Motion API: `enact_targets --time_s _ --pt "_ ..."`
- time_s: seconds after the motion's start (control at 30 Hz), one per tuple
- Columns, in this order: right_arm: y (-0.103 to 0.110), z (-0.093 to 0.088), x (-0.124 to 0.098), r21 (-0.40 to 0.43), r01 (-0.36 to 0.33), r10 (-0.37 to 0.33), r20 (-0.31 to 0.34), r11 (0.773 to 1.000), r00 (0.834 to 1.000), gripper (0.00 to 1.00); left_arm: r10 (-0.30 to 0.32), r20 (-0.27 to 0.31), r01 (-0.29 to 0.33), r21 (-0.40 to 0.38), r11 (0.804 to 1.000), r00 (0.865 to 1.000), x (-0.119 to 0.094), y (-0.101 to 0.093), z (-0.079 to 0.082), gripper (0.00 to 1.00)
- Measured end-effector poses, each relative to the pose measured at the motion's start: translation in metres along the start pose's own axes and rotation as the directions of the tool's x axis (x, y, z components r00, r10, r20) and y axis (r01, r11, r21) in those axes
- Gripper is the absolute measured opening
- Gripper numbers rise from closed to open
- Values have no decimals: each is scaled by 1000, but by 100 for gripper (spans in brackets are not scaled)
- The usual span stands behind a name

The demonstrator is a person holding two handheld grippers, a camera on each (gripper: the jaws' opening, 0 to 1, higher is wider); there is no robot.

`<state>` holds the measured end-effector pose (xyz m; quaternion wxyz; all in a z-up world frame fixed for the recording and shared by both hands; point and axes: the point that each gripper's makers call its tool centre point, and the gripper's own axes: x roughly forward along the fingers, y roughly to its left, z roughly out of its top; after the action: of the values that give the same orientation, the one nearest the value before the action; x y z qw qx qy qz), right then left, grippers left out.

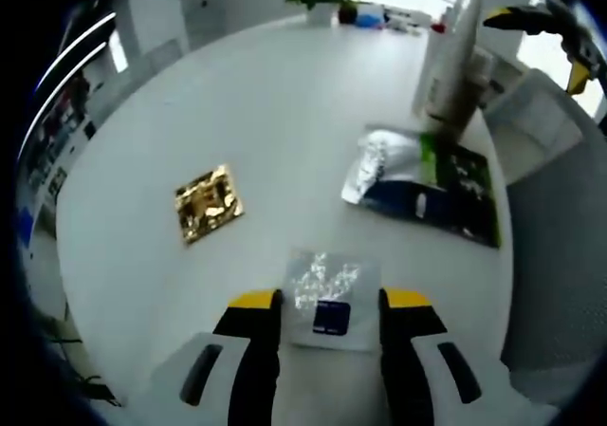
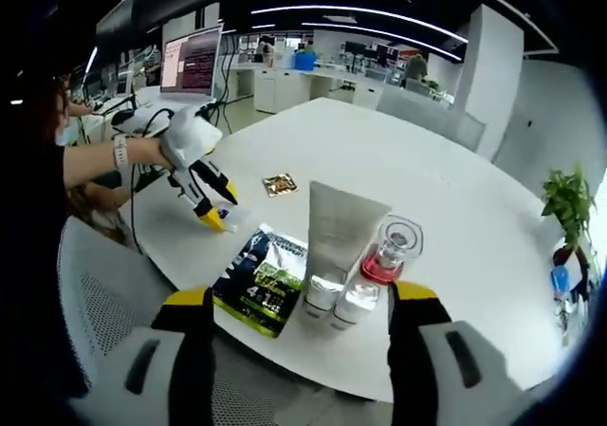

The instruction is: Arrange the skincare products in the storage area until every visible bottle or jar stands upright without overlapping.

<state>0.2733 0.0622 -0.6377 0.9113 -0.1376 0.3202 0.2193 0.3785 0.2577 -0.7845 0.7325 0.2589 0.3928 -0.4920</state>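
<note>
On the counter (image 2: 455,189), a tube (image 2: 334,246) stands at the near edge, a bottle (image 2: 387,255) just beside it, a pouch (image 2: 266,276) flat alongside, a sachet (image 2: 279,185) nearer the middle.

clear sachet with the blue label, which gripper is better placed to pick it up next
Left, likely. The clear sachet lies flat between the open left gripper fingers, while the right gripper faces the tubes across the table.
</note>
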Motion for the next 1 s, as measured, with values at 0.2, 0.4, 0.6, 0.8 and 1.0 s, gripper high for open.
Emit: enact_targets --time_s 0.2,0.4,0.6,0.8,1.0 --pt "-13 -5 -5 36 43 -44 2 998 999 85 -6 -3 6 9 1000 1000 -1 -7 -1 38" --pt "-13 -7 -5 47 34 -35 8 998 999 92 -12 -5 12 18 1000 1000 -1 -15 -1 38" --pt "-17 -9 -5 59 44 -44 6 997 999 94 -26 -18 27 39 999 1000 -2 -26 -2 38" --pt "-19 -13 -4 62 46 -45 -13 997 999 99 -46 -24 48 72 996 999 0 -38 0 38" --pt "-23 -13 -5 55 56 -55 -13 997 998 99 -59 -19 60 90 994 998 2 -46 2 38"
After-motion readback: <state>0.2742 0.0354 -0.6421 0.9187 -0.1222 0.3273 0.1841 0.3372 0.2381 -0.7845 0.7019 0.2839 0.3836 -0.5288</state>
